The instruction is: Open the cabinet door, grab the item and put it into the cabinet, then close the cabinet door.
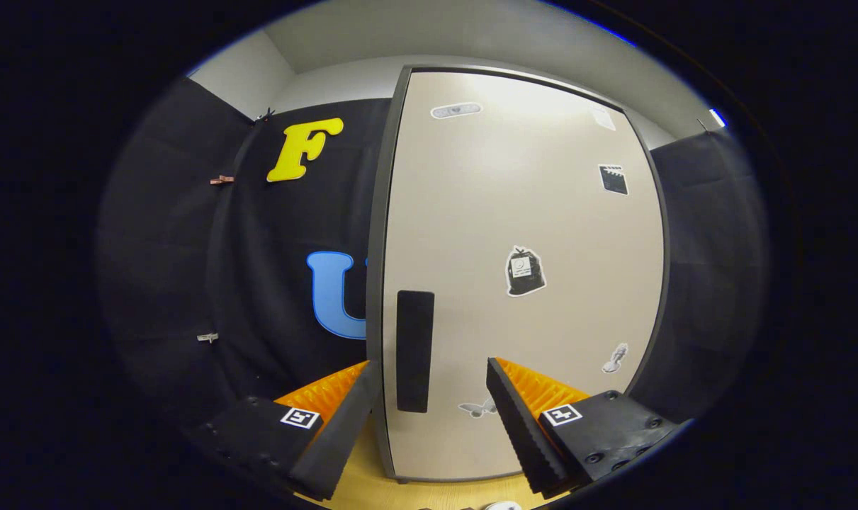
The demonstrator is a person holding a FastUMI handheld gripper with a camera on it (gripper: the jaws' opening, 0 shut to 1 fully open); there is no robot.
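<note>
A tall beige cabinet door (521, 234) with a grey frame stands straight ahead and looks shut. A dark vertical handle (414, 350) sits near its left edge, low down. My gripper (432, 382) is open, its two fingers spread to either side of the handle, with the handle between them and a little beyond the tips. The left fingertip (366, 382) lies just outside the door's left edge, the right fingertip (499, 386) in front of the door panel. Several small stickers dot the door, among them a black bag-shaped one (524, 271).
The cabinet stands on a light wooden tabletop (429, 489). A small white object (503, 506) peeks in at the table's near edge, between the fingers. Black cloth walls hang to the left and right of the cabinet.
</note>
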